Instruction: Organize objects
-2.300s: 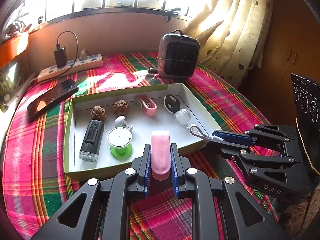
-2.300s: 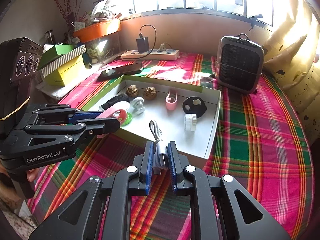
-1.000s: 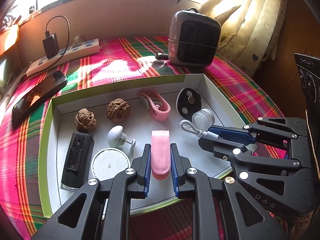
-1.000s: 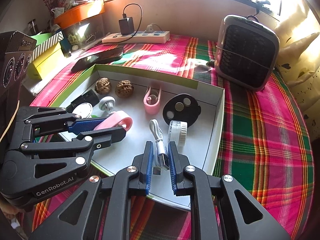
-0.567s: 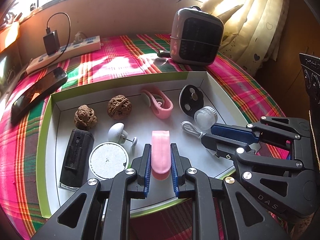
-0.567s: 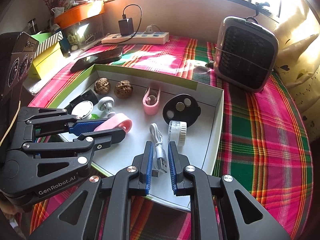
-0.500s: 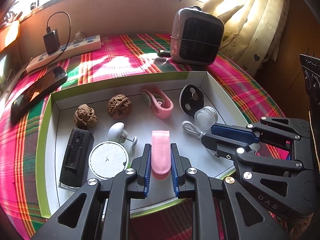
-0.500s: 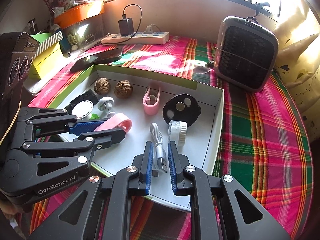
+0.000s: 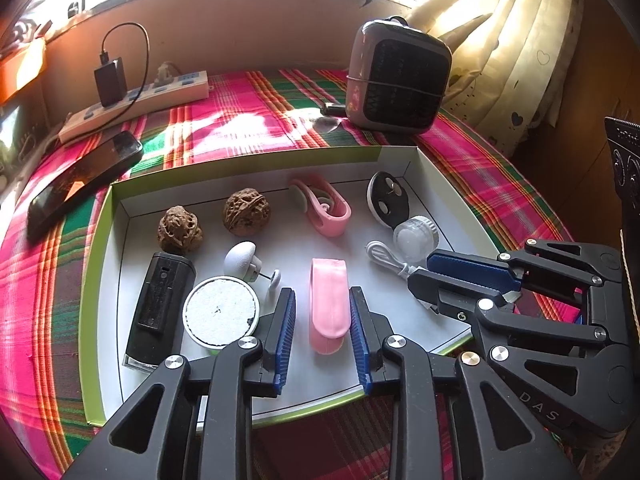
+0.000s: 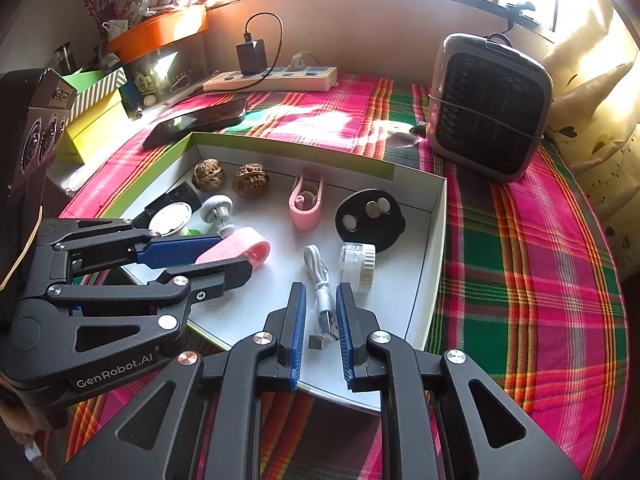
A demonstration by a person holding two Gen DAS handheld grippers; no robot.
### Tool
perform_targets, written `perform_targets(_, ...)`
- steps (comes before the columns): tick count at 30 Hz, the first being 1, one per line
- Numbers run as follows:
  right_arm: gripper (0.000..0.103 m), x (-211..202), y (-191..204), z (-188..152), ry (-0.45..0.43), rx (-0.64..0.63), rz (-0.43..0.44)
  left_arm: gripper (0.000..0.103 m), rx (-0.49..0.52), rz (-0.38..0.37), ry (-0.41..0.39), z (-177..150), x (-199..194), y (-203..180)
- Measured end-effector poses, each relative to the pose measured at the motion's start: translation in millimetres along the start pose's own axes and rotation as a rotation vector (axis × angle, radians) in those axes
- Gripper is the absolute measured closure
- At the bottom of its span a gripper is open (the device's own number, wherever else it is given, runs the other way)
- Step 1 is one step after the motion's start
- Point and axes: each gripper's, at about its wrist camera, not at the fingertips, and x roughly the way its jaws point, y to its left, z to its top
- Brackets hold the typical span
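From your left wrist camera, your left gripper (image 9: pixel 323 322) stands open around the flat pink silicone strap (image 9: pixel 329 300), which lies in the shallow white green-rimmed cardboard tray (image 9: pixel 102 224). From your right wrist camera, your right gripper (image 10: pixel 321 330) is parted too, seemingly clear of the coiled white USB cable (image 10: pixel 322 294) on the tray floor.

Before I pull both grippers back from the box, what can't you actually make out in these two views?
- Green spool: right wrist view, mostly behind the left gripper; left wrist view shows only its white top.
- Black device: right wrist view, largely blocked by the spool's top; its markings are too small.
- White USB cable: left wrist view, plug end hidden behind the right gripper.
- Pink clip: underside unseen; resting contact with the white box unclear.
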Motion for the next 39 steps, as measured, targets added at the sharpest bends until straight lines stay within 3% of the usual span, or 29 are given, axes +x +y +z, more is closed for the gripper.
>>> perform_targets(5, 0.079, -8, 2, -3, -0.015, 0.009, -0.010, 0.072, -0.014, -0.002, -0.018, -2, -10, 0)
perform_targets(13, 0.066, -26, 8, -9, -0.048, 0.031, -0.058, 0.070, -0.030, 0.059, -0.067, -9, -35, -3)
perform_targets(25, 0.064, -54, 22, -25, -0.092, 0.048, -0.081, 0.069, -0.040, 0.138, -0.157, -29, -74, -8)
perform_targets(30, 0.063, -60, 30, -36, -0.090, 0.048, -0.089, 0.069, -0.045, 0.167, -0.160, -44, -82, -8)
perform_targets(32, 0.058, -61, 31, -41, -0.087, 0.052, -0.090, 0.069, -0.033, 0.193, -0.161, -52, -84, -10)
perform_targets(39, 0.053, -52, 34, -58, -0.051, 0.073, -0.085, 0.069, -0.071, 0.199, -0.098, -78, -77, -6)
